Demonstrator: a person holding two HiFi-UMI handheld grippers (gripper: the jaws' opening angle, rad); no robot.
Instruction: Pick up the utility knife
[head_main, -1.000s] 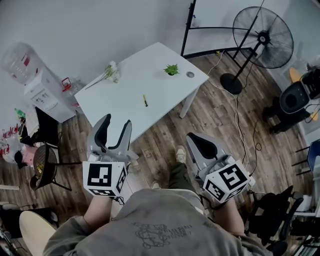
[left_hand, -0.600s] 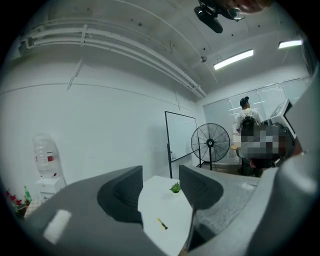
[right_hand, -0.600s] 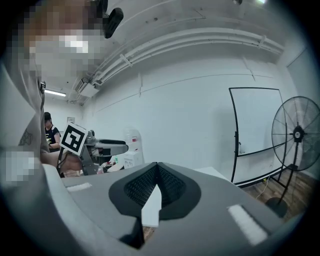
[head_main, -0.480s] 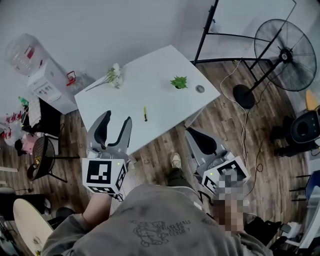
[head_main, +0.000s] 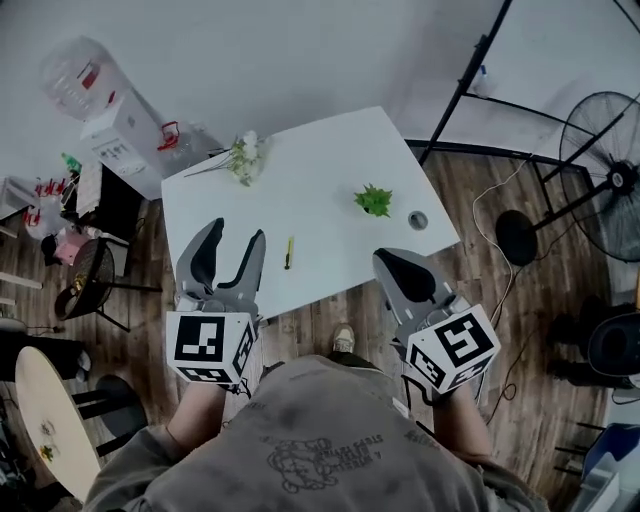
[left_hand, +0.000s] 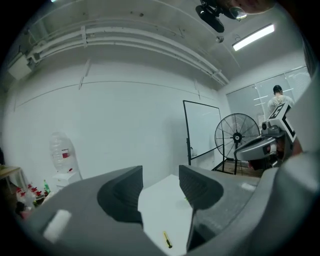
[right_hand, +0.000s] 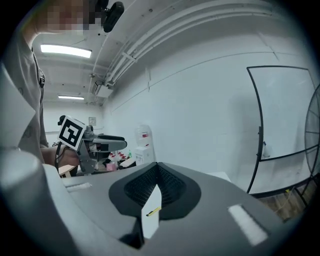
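**On the white table, near its 6 o'clock edge: the knife, with both grippers held short of it**

In the head view, the white table (head_main: 320, 170) takes the middle of the wooden floor. A standing fan (head_main: 612, 190) is at 3 o'clock of it, cut off by the picture's edge, and a water dispenser (head_main: 112, 130) stands at 10 o'clock. A dark chair (head_main: 92, 300) is at 8 o'clock.

The left gripper (head_main: 235, 240) is at the table's near edge, its jaws wide apart with nothing between them. The right gripper (head_main: 392, 262), at 5 o'clock of the table, has its jaws closed, with the tips meeting and only a thin slit below.

On the table, a small green plant (head_main: 373, 200) is at 2 o'clock of the utility knife (head_main: 289, 252) and a flower sprig (head_main: 243, 155) at 11 o'clock, both well apart from it. A round grey disc (head_main: 418, 220) lies beside the plant. Nothing lies between the knife and the left gripper.

In the left gripper view the knife (left_hand: 167, 240) shows small and low between the open jaws. In the right gripper view only a bit of it (right_hand: 153, 211) shows through the slit. Its blade cannot be made out in any view.
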